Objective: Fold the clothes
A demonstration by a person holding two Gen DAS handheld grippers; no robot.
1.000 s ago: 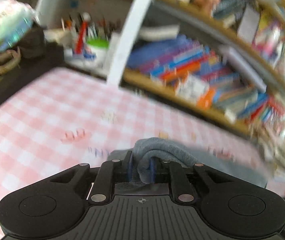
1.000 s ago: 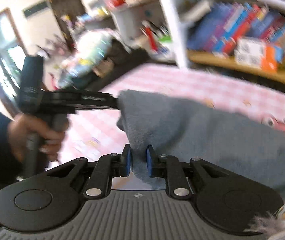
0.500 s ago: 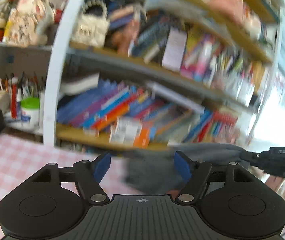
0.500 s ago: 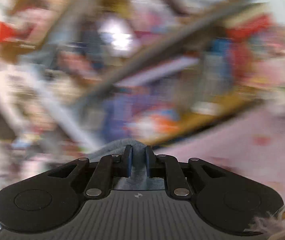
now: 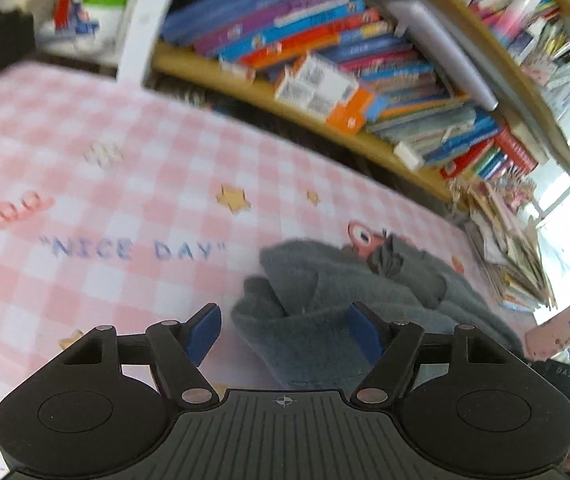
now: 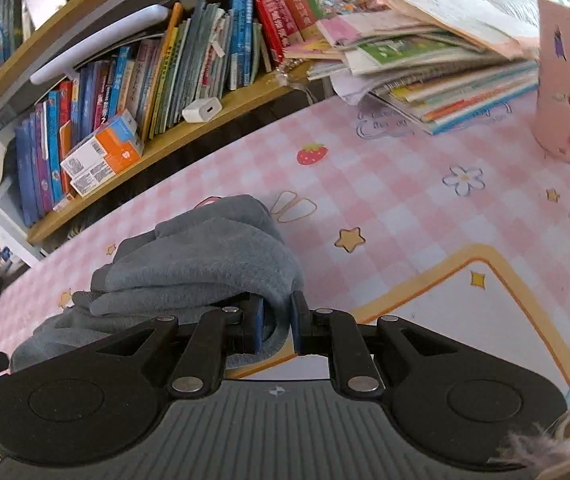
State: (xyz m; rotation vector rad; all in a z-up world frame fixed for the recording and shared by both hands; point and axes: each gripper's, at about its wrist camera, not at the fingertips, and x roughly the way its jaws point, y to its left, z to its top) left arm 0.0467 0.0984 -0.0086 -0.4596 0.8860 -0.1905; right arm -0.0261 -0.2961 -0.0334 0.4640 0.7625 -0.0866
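A grey fleece garment [image 5: 337, 300] lies bunched in folds on the pink checked tablecloth [image 5: 105, 208]. My left gripper [image 5: 285, 330] is open, its blue pads either side of the garment's near edge, gripping nothing. In the right wrist view the same garment [image 6: 201, 264] is heaped on the cloth, and my right gripper [image 6: 277, 320] is shut on a fold of its near edge.
A bookshelf [image 5: 349, 60] full of books runs along the table's far edge. A stack of books and papers [image 6: 437, 52] and a pink decorated box [image 6: 569, 88] sit on the table at the right. A pen cup [image 5: 101, 12] stands at the back left.
Both grippers came down from a raised swing to the table. The left gripper, shut on the garment a second ago, is open. The garment now lies heaped on the cloth.
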